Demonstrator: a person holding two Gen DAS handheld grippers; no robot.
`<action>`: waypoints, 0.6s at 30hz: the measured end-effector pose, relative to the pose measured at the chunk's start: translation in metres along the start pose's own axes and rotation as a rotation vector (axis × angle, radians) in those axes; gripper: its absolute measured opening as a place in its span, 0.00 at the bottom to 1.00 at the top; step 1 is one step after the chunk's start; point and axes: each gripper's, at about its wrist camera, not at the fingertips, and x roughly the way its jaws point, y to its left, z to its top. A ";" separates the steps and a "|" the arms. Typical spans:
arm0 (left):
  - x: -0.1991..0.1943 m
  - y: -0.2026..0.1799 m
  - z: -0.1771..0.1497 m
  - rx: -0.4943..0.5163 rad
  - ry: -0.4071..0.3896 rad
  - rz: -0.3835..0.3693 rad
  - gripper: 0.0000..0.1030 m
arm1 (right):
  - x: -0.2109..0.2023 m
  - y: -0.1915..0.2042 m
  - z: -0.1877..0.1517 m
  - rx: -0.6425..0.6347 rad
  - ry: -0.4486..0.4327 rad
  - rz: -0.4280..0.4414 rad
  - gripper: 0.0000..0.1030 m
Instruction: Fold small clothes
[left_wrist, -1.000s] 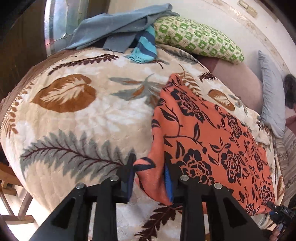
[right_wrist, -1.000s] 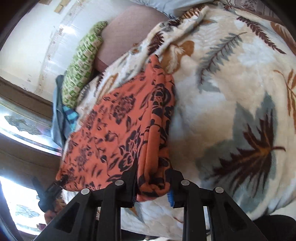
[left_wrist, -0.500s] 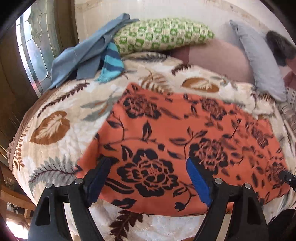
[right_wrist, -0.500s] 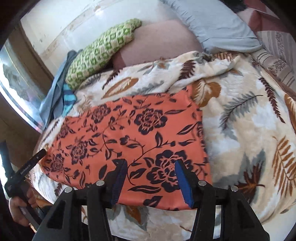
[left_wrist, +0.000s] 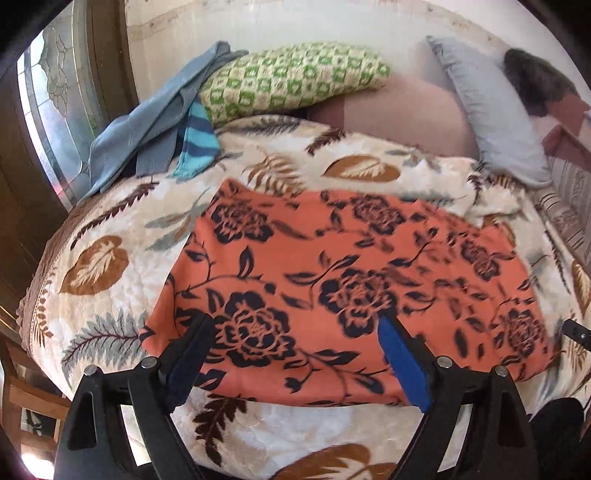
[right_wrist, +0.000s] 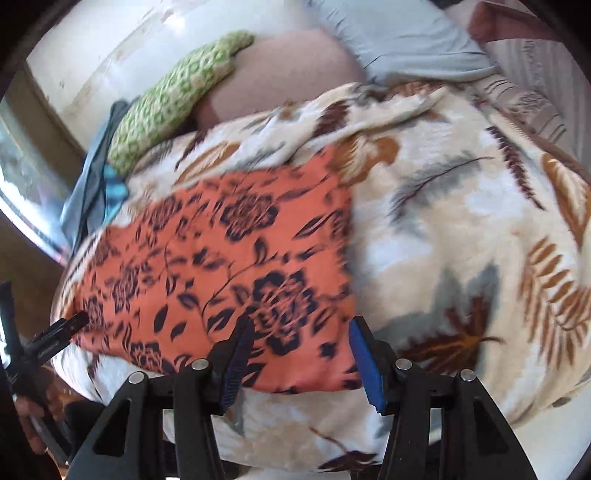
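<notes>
Left wrist view: the left gripper (left_wrist: 295, 354) is spread wide and holds nothing, as is the right gripper (right_wrist: 301, 354). Just beyond them the orange black-flowered cloth (left_wrist: 332, 273) lies flat on the leaf-patterned blanket (left_wrist: 110, 258). It looks thin, limp and light; pinch its near corners.

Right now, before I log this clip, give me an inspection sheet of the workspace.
Surface: leaf-print blanket covering a bed.
Job's things: orange floral cloth spread flat on the blanket.
Clutter: blue-grey garment and striped teal piece at the far corner; green checked pillow; grey pillow.
Grippers: left gripper open, right gripper open, both at the cloth's near edge, holding nothing.
Cables: nothing seen.
Surroundings: pale wall, window at left.
</notes>
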 end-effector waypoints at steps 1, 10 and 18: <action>-0.011 -0.007 0.005 0.013 -0.027 -0.003 0.87 | -0.007 -0.002 0.000 0.010 -0.023 -0.001 0.55; -0.099 -0.033 0.041 0.056 -0.257 0.021 0.91 | -0.067 -0.005 0.009 0.005 -0.144 0.030 0.55; -0.141 -0.028 0.041 0.055 -0.325 0.063 0.92 | -0.107 0.056 0.011 -0.118 -0.225 0.082 0.55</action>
